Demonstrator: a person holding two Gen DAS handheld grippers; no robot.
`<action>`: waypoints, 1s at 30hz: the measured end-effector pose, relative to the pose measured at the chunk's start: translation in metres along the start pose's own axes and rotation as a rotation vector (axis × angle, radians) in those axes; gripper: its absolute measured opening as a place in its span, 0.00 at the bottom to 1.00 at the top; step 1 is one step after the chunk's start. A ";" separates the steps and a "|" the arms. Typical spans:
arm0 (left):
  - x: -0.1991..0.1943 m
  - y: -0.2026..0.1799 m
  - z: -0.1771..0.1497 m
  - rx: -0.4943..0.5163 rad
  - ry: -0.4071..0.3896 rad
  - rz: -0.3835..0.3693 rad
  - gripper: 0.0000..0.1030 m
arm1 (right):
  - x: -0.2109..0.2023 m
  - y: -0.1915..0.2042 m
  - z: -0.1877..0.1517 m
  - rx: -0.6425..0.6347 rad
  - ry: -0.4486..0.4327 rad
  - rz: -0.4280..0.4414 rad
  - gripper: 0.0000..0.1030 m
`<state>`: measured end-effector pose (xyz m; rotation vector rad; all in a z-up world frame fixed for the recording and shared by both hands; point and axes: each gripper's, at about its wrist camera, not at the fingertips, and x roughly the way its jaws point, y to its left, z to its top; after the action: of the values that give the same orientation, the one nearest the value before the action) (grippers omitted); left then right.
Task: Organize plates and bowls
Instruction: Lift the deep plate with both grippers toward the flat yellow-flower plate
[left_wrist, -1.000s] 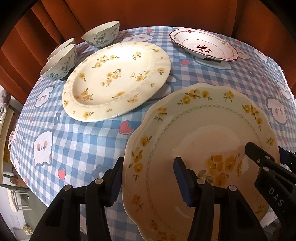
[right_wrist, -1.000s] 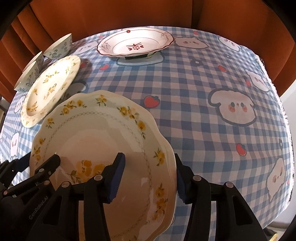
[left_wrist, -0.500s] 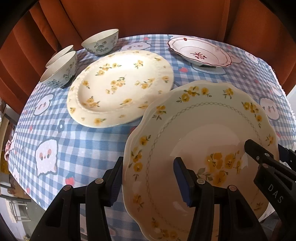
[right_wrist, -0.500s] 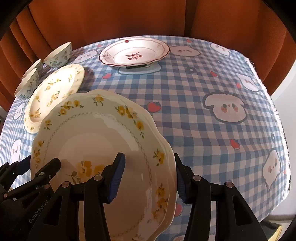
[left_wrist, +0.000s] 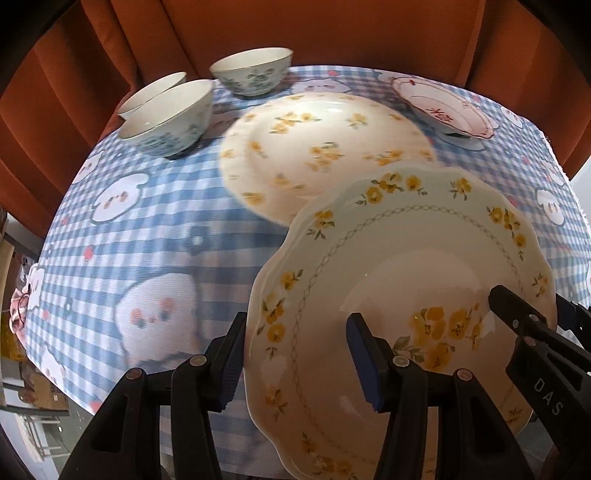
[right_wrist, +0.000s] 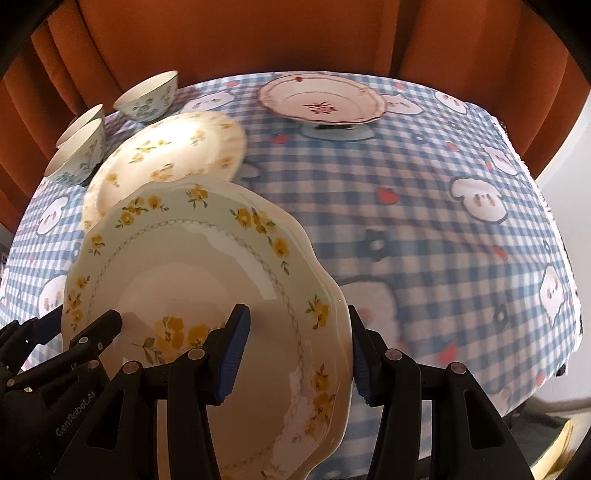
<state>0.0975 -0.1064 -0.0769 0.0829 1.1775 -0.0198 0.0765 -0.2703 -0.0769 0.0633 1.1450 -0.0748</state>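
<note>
- Scalloped cream ceramic plate with yellow flowers and a pale green rim band (left_wrist: 402, 295): fills the lower right of the left wrist view and the lower left of the right wrist view (right_wrist: 192, 295). It is carried by both tools and overlaps the plate behind it.
- Left gripper (left_wrist: 295, 358): black arms with blue pads at the bottom of its own view. One pad sits on the plate's upper face and the other outside the left rim, so the jaws are clamped across that edge.
- Right gripper (right_wrist: 295, 354): the same clamp on the opposite rim, one pad over the plate's face and one outside the right edge.
- Writing: the right gripper's arm, seen at the lower right edge of the left wrist view, bears white letters "DAS". The left gripper's arm, at the lower left of the right wrist view, reads "GenRobot.AI".
- Round cream plate with small yellow flower sprays (left_wrist: 325, 147): lies on the table in the upper centre of the left view, blurred.
- White plate with a red rim line and red centre motif (right_wrist: 321, 99): upper centre of the right view, near the table's far edge.
- Three white bowls with blue-green floral print (left_wrist: 170, 118): upper left of both views; two appear to touch, the third stands apart.
- Blue-and-white checked tablecloth with cartoon animals, hearts and strawberries (right_wrist: 443, 240): covers the table.
- Rust-orange curtain (left_wrist: 295, 29): hangs behind the table.
</note>
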 end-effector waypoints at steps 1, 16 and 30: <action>0.001 0.007 0.000 0.003 0.002 0.000 0.53 | 0.000 0.009 -0.001 0.004 0.001 -0.002 0.52; 0.012 0.135 0.002 0.030 -0.001 0.016 0.52 | 0.007 0.141 -0.006 0.032 0.003 0.012 0.52; 0.034 0.205 0.019 0.017 0.023 -0.007 0.52 | 0.026 0.215 0.010 0.003 0.031 -0.002 0.52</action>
<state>0.1400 0.0971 -0.0903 0.0941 1.2010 -0.0350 0.1164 -0.0581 -0.0939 0.0665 1.1763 -0.0778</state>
